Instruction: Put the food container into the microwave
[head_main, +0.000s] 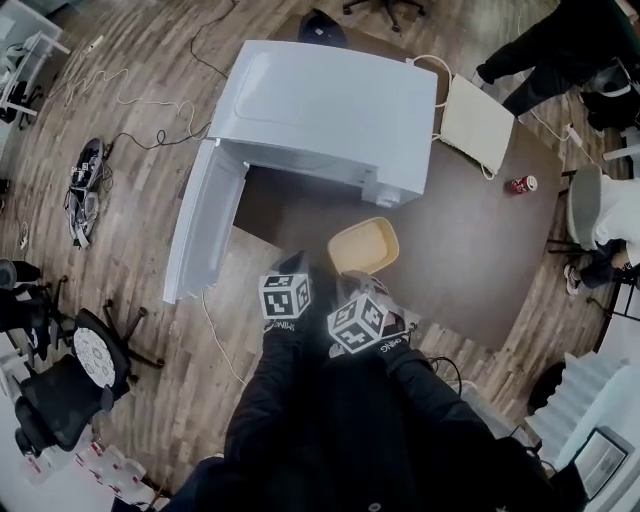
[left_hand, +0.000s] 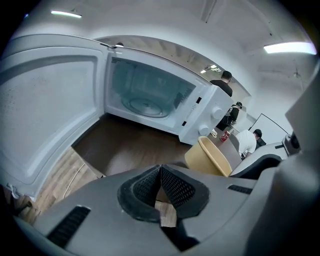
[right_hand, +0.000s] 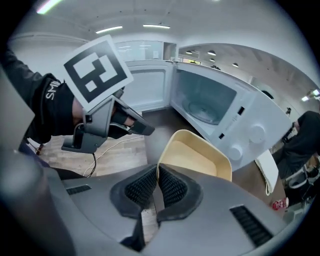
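A yellow food container (head_main: 364, 246) sits tilted over the brown table (head_main: 470, 250), in front of the white microwave (head_main: 325, 110). The microwave's door (head_main: 200, 225) swings wide open to the left, showing the empty cavity (left_hand: 147, 92) with its glass plate. My right gripper (right_hand: 157, 172) is shut on the near rim of the container (right_hand: 197, 155). My left gripper (left_hand: 160, 170) is shut with nothing between its pads; the container (left_hand: 212, 157) lies just to its right. In the right gripper view the left gripper (right_hand: 137, 127) hovers left of the container.
A red can (head_main: 523, 184) and a cream pad (head_main: 478, 122) with a cord lie at the table's far right. People stand beyond the table (head_main: 560, 45). An office chair (head_main: 70, 385) and cables (head_main: 85, 185) occupy the wooden floor to the left.
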